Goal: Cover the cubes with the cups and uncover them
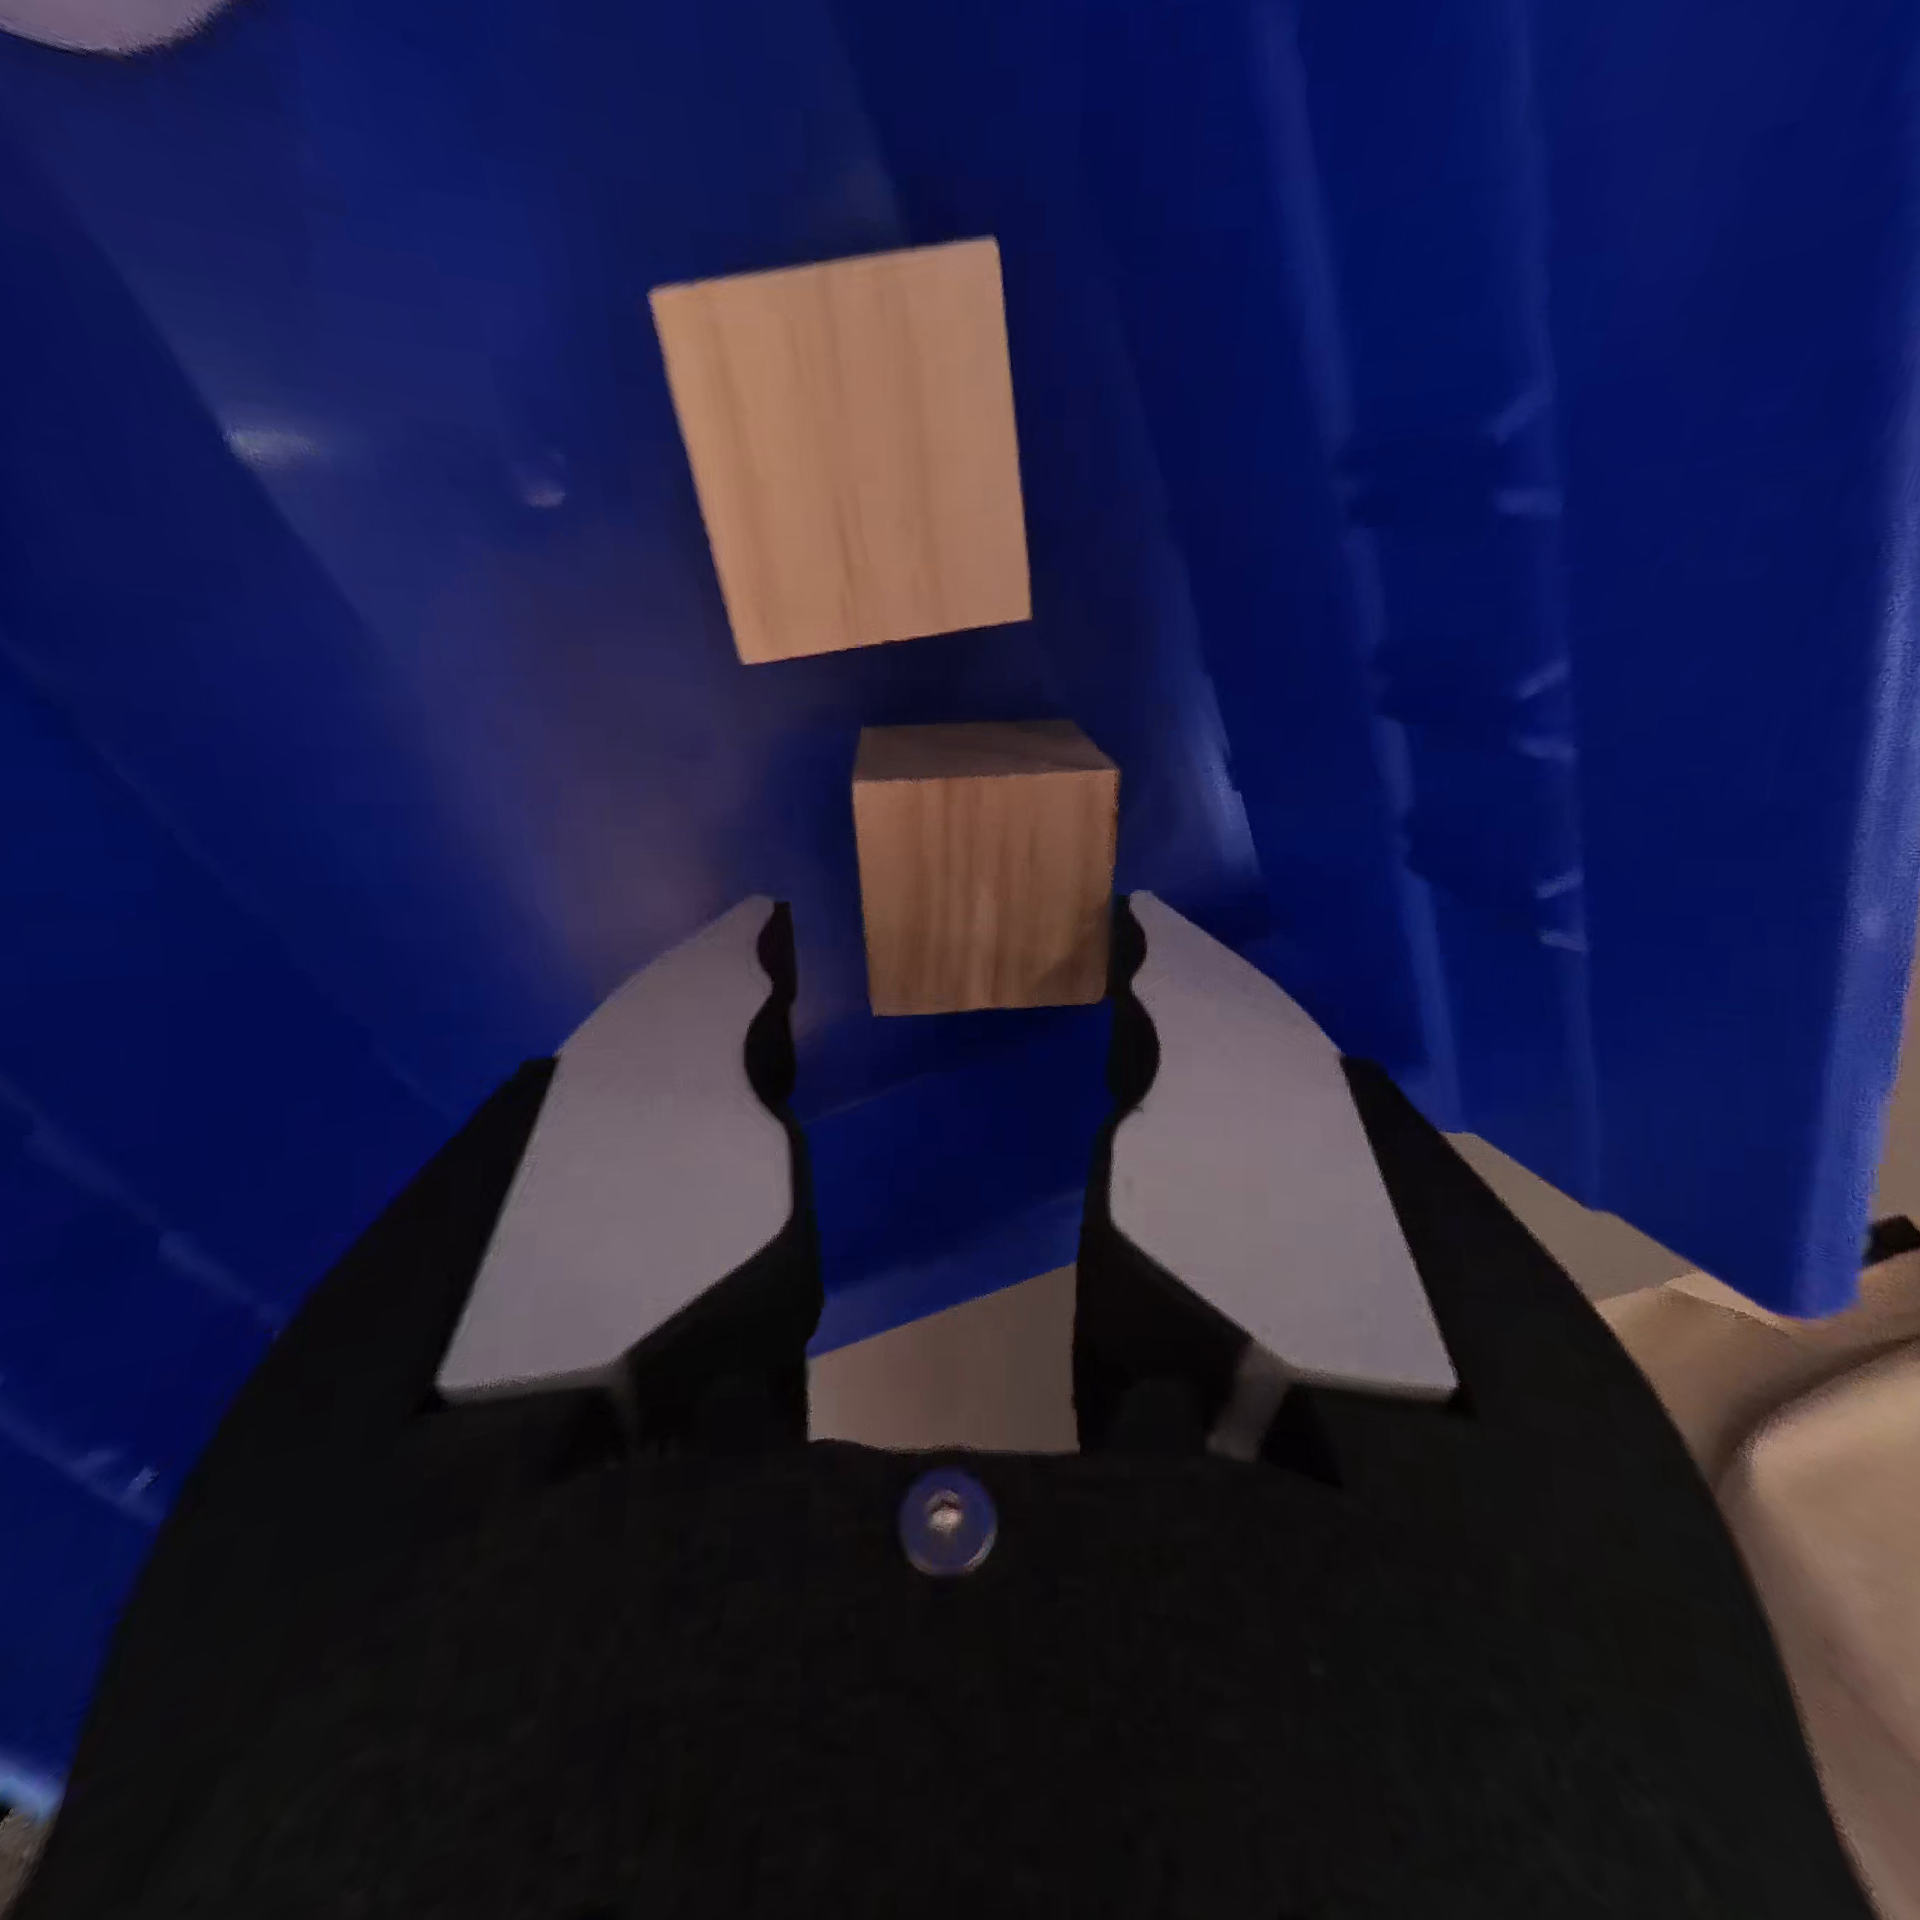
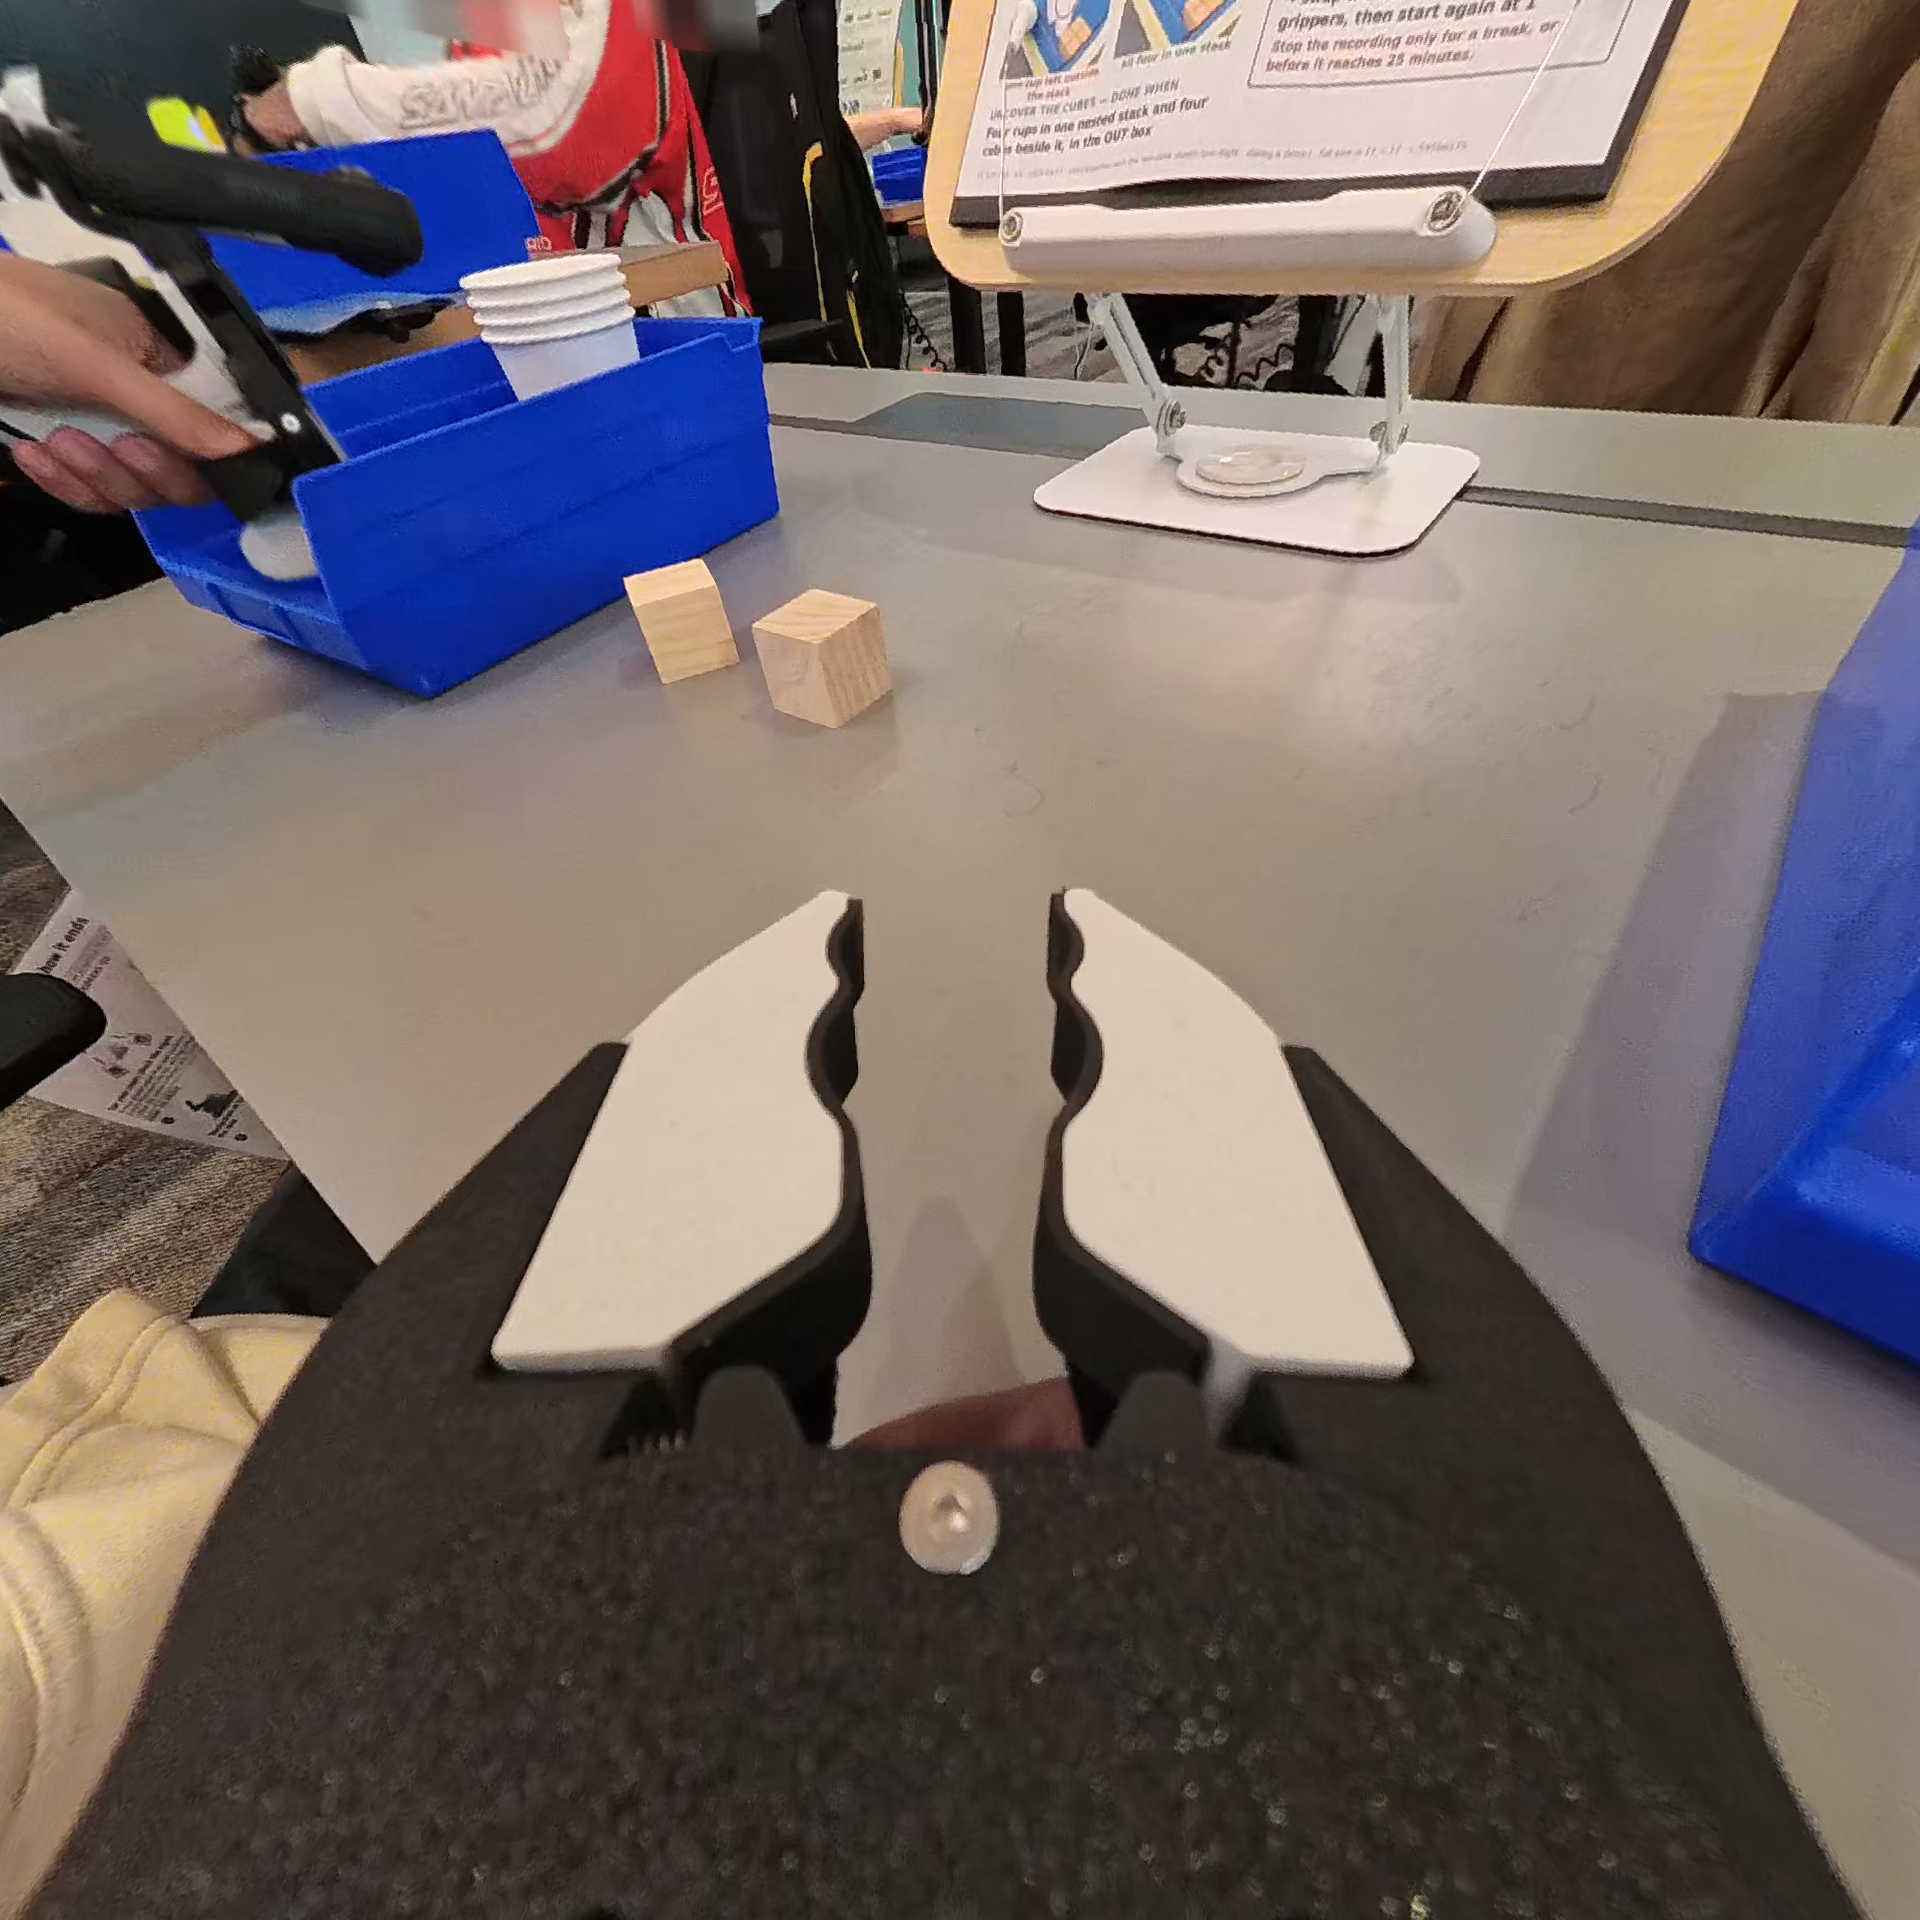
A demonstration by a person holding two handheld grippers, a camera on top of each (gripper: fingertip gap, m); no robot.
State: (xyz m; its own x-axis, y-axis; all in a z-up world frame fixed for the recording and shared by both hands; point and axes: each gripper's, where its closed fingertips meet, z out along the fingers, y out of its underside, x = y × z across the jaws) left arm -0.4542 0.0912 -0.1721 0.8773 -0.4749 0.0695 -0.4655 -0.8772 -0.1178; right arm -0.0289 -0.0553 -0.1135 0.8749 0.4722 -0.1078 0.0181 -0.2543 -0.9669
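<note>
In the left wrist view my left gripper [image 1: 954,914] is open and reaches down into a blue bin [image 1: 312,831]. A small wooden cube [image 1: 985,883] lies at its fingertips, close to the right finger and apart from the left one. A second wooden cube [image 1: 842,447] lies farther in. In the right wrist view my right gripper [image 2: 956,914] is open and empty above the grey table [image 2: 1247,779]. Two more wooden cubes [image 2: 681,620] [image 2: 824,657] stand on the table beside the bin [image 2: 520,540]. A nested stack of white cups [image 2: 551,322] stands in that bin.
A hand holds the left gripper [image 2: 272,540], which dips into the bin's near end. A second blue bin [image 2: 1829,1039] sits at the table's right edge. A white stand [image 2: 1257,488] with an instruction board is at the back. A person sits behind the bin.
</note>
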